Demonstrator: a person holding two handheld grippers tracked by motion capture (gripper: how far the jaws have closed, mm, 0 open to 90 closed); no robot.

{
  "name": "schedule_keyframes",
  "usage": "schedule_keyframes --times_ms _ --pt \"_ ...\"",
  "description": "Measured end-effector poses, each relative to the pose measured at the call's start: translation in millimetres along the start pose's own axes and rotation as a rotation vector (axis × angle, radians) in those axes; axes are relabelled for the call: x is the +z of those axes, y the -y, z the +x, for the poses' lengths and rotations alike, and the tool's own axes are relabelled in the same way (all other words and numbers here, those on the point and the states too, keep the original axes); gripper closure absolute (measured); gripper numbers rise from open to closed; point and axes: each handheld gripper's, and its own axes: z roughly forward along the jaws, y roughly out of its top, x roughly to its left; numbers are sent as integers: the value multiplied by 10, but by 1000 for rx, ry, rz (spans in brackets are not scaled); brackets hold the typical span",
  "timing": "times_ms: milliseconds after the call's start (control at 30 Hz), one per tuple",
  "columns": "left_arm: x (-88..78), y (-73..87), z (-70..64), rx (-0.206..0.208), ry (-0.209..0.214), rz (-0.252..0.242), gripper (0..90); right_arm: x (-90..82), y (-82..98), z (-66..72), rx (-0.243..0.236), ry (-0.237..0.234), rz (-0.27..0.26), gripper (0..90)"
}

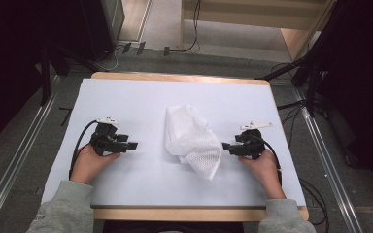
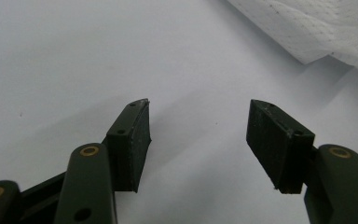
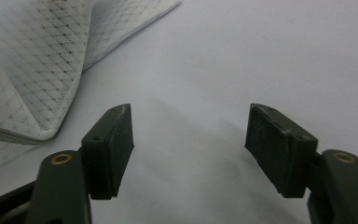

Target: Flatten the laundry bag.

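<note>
White mesh cloth (image 1: 193, 140) crumpled at table (image 1: 126, 97) centre, between grippers. Left gripper (image 1: 132, 145) jaws wide, nothing held, well left of cloth. Right gripper (image 1: 226, 145) jaws wide, nothing held, just beside cloth's right edge. Single layer at edge best pinched, bunched folds avoided.

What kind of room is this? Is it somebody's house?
Probably not a house, more likely a lab or recording room. A white-covered table stands on grey floor, cables trail beside it, and dark stands surround it. A crumpled white mesh cloth lies on it.
</note>
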Motion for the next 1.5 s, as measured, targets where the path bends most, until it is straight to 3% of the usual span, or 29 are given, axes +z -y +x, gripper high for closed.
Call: schedule_keyframes --times_ms 167,367,933,1500 --pt "48 -33 -15 -10 17 0 375 -45 14 9 -26 3 -4 401" --pt "89 -34 -9 -17 26 23 368 -52 26 0 -11 -8 5 397" --pt "99 -42 -21 -6 37 24 368 -62 24 13 6 -25 7 397" --pt "68 -52 -53 2 52 28 372 -198 -38 72 -13 -9 2 438"
